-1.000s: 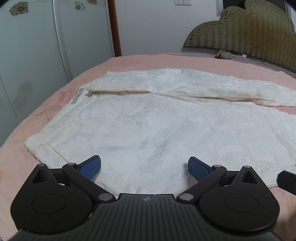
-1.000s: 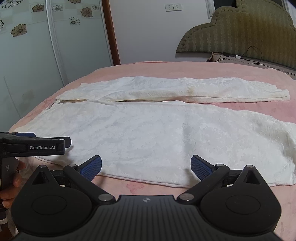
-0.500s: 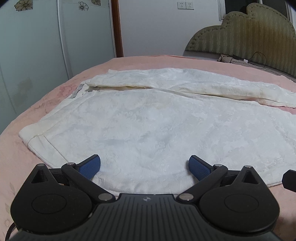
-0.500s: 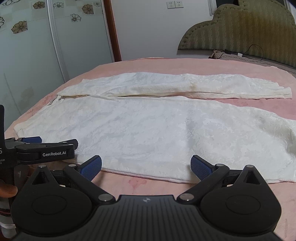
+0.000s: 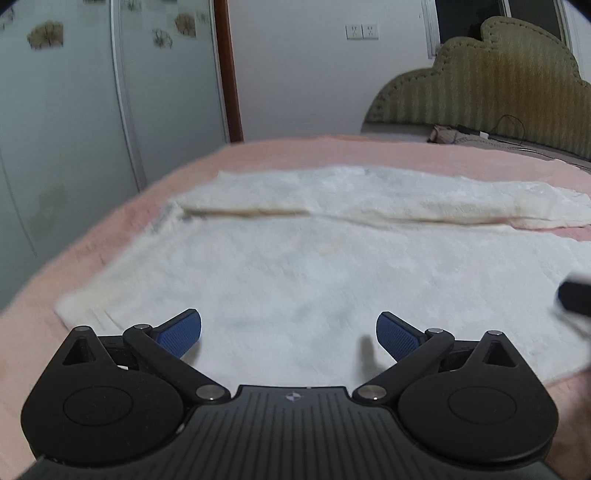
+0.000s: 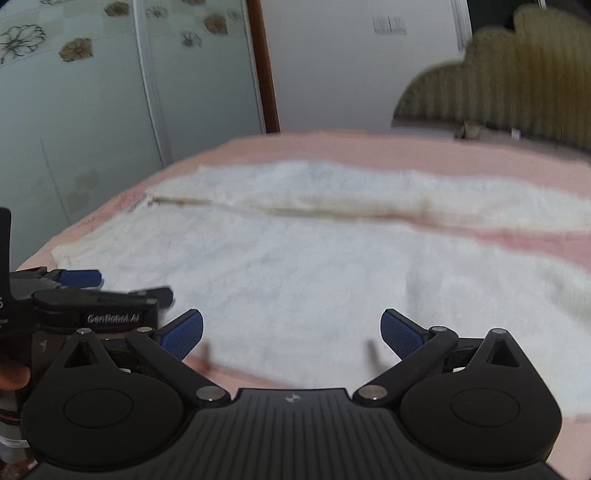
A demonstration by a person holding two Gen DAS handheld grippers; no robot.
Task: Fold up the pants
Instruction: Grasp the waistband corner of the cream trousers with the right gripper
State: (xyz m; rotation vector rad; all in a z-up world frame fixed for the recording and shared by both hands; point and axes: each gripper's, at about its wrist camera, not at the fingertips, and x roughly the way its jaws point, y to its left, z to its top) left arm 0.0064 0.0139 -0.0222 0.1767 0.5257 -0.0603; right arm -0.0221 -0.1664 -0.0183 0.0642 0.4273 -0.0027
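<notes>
Both tools [image 5: 289, 334] [image 6: 291, 332] gape empty over pants [image 5: 314, 266].

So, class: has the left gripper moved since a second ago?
Yes. The left gripper has advanced over the pants; their near hem, earlier visible ahead, is now hidden beneath it.

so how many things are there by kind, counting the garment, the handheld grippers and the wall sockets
white textured pants spread flat on the pink bed cover: 1
black two-finger grippers with blue pads, left gripper and right gripper, both open: 2
white wall sockets: 2
total: 5
</notes>
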